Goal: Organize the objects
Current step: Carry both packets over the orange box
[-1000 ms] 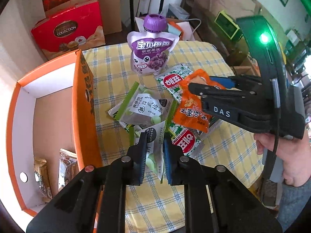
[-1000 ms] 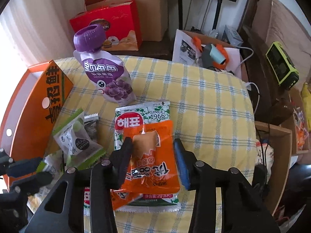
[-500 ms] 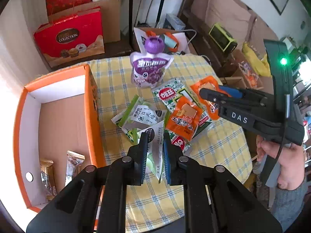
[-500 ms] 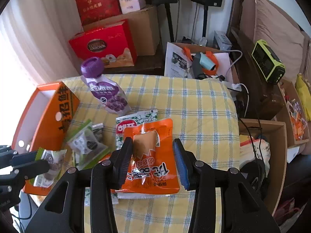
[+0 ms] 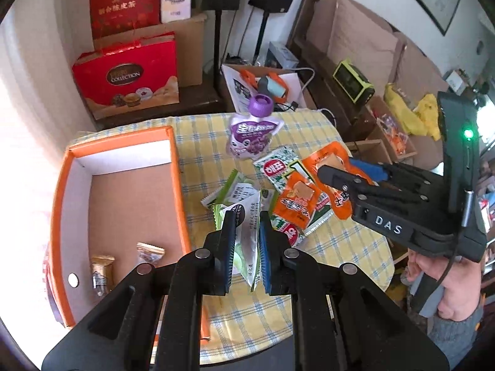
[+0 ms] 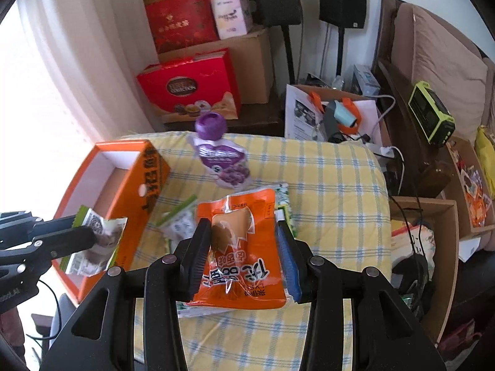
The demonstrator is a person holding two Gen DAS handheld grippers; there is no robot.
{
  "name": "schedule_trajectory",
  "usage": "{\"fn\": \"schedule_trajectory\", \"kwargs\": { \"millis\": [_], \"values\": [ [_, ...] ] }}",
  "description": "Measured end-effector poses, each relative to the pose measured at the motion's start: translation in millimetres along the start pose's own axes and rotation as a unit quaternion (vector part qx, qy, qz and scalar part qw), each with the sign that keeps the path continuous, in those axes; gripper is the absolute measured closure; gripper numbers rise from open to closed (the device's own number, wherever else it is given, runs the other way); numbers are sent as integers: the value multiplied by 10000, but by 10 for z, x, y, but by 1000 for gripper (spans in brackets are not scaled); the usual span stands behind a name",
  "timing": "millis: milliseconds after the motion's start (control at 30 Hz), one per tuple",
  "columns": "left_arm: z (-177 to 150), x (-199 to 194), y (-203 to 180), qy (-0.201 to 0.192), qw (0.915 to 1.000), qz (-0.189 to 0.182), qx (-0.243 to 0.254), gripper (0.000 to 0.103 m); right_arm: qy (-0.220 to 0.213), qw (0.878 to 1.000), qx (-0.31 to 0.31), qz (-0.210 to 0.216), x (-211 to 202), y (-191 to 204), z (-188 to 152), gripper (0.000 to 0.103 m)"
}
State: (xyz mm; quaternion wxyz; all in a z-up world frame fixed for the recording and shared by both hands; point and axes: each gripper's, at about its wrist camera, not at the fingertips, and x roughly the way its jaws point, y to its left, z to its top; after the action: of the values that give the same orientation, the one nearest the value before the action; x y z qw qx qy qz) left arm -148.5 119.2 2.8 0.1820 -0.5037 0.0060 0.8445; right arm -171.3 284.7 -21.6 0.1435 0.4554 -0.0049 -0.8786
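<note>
My left gripper (image 5: 245,222) is shut on a green-and-white snack packet (image 5: 246,247) and holds it high above the table, beside the orange box (image 5: 178,191). That packet also shows in the right wrist view (image 6: 96,241). My right gripper (image 6: 244,232) is shut on an orange snack packet (image 6: 241,247), lifted above the table; it also shows in the left wrist view (image 5: 335,182). A purple jelly pouch (image 5: 252,136) stands on the yellow checked table (image 5: 340,247). More green, white and orange packets (image 5: 294,204) lie in a pile.
The orange box holds two small wrapped snacks (image 5: 102,273) near its front wall. Red gift boxes (image 5: 130,77), cardboard boxes and speaker stands sit behind the table. Open cardboard boxes (image 6: 423,247) stand on the floor to the right.
Both grippers have risen well above the table, each carrying its packet. The left gripper's packet now hangs near the orange box's wall.
</note>
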Motion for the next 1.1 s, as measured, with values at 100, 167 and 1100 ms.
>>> {"fn": "schedule_trajectory", "kwargs": {
  "millis": [100,167,1100],
  "values": [
    [-2,-78,84,-53,10000,46,-44,90,-12,10000,-32,66,-28,81,15,60],
    [5,-138,148,-90,9999,77,-78,90,-19,9999,-56,108,-40,145,26,60],
    [-49,-397,1184,-302,9939,802,-699,90,-23,9971,-381,662,219,1160,235,60]
  ]
}}
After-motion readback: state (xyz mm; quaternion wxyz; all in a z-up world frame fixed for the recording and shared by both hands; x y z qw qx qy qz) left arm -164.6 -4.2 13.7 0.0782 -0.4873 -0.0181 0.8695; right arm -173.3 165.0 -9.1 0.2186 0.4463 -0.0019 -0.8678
